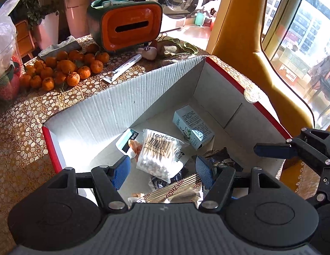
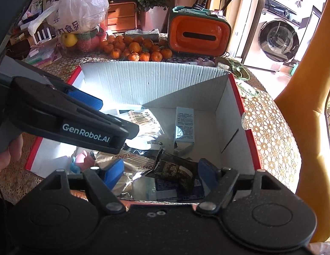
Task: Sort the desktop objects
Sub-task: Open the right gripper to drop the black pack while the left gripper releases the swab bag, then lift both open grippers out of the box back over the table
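A white cardboard box (image 1: 122, 106) with a red rim sits on the table and holds small items. Inside lie a bag of cotton swabs (image 1: 158, 155), a small teal-and-white carton (image 1: 193, 126), a pack of toothpicks (image 1: 175, 191) and a dark wrapper (image 2: 175, 170). My left gripper (image 1: 162, 174) hovers open over the box's near end, above the swabs. My right gripper (image 2: 160, 175) is open too, over the dark wrapper and the box (image 2: 154, 80), gripping nothing. The left gripper (image 2: 116, 116) reaches in from the left in the right wrist view.
Behind the box on the patterned tablecloth are a pile of tangerines (image 1: 65, 70), a white tube (image 1: 122, 68), an orange tissue holder (image 1: 126, 27) and a plastic bag of fruit (image 2: 80, 14). A yellow chair back (image 1: 239, 31) stands at the right. A hand (image 2: 5, 148) holds the left gripper.
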The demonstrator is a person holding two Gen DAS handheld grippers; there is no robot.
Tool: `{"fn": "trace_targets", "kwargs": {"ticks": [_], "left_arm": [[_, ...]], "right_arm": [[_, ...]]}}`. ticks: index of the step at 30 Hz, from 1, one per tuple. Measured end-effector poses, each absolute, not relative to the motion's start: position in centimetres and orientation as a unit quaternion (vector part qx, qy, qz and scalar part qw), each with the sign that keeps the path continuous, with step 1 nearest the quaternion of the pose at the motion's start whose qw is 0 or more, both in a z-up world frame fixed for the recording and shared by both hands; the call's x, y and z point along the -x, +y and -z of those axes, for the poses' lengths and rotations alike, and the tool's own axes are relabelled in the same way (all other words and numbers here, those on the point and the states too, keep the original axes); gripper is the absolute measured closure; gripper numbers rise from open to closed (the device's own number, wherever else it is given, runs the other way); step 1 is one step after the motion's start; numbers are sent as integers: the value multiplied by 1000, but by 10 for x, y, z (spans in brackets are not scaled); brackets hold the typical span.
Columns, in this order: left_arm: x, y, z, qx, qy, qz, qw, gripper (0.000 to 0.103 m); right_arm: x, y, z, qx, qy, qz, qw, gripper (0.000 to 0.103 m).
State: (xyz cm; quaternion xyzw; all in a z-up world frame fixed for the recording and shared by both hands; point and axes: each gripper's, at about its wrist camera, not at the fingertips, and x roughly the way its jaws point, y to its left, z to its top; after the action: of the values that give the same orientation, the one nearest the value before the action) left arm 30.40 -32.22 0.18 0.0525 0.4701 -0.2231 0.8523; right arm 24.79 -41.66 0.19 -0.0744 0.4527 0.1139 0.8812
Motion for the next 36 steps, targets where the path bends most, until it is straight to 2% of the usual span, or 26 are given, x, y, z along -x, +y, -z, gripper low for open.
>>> {"fn": "trace_targets", "kwargs": {"ticks": [23,30,36], "left_arm": [[-227,-286,-54,-30,431,245,868,35],[-206,-273,-63,-42,409,236,880,23],[-192,-260,-65,-38,399,238,885,18]], "right_arm": [[-183,-407,-42,62,392,-128,909,21],[-163,-401,-50,69,362,-134,920,18],[-145,-394,-55,73,336,-141,928,13]]}}
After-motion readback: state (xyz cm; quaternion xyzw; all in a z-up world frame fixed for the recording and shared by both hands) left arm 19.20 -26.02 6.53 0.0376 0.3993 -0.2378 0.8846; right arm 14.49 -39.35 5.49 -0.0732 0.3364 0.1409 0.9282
